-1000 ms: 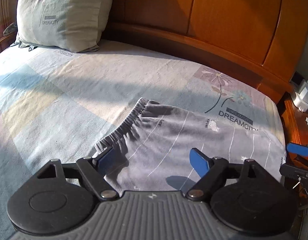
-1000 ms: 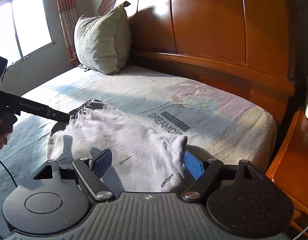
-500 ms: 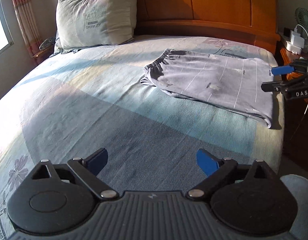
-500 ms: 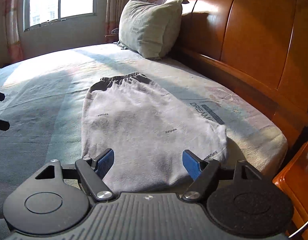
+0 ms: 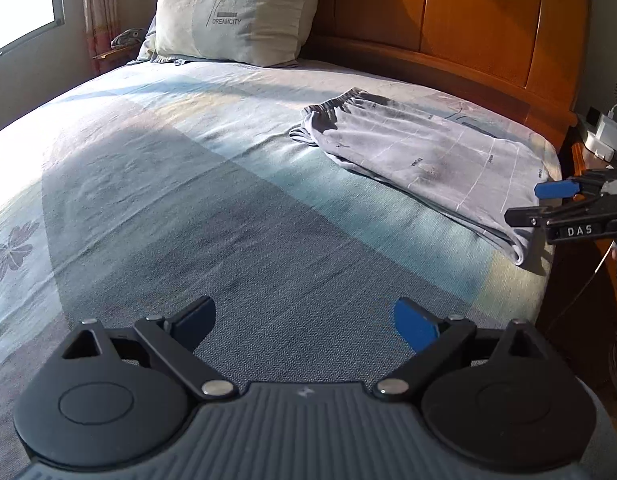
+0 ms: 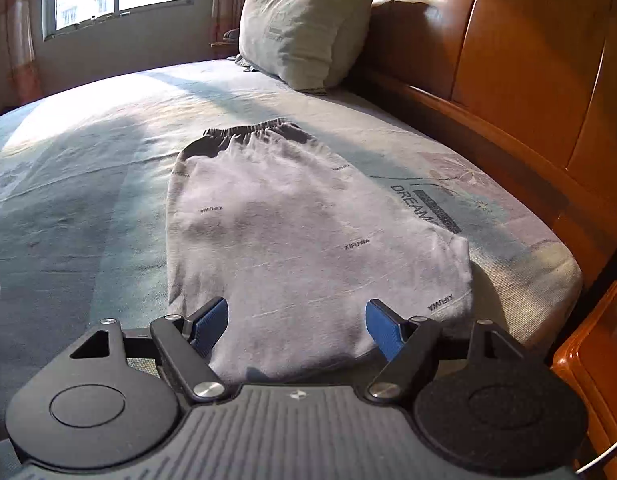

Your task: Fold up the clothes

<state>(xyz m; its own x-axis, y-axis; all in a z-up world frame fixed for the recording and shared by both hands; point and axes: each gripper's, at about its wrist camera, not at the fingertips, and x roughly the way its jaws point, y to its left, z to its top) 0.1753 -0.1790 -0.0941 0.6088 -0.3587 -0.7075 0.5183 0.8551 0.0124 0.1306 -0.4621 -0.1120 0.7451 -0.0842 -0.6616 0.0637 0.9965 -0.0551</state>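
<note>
From the left wrist camera we see the grey trousers (image 5: pixel 424 160) folded into a long flat strip on the bedsheet (image 5: pixel 188 200), lying at about two o'clock from us, near the wooden headboard (image 5: pixel 468 20) and the right edge of the bed. The elastic waistband points toward the pillow (image 5: pixel 232 12) at eleven o'clock, and the folded end sits by the mattress edge. Thin pale lines and small printed words run over the cloth. Our left gripper (image 5: pixel 304 320) hangs over bare sheet, well apart from the trousers, its blue-padded fingers spread wide with nothing between them. At three o'clock the right gripper (image 5: pixel 548 200) reaches in just beside the folded end. From the right wrist camera we see the same trousers (image 6: pixel 308 232) straight ahead at twelve o'clock, smooth and flat, the waistband at the far end toward the pillow (image 6: pixel 304 28) and the near end running under our view. The right gripper (image 6: pixel 296 320) is low over that near end, fingers wide apart and holding nothing.
</note>
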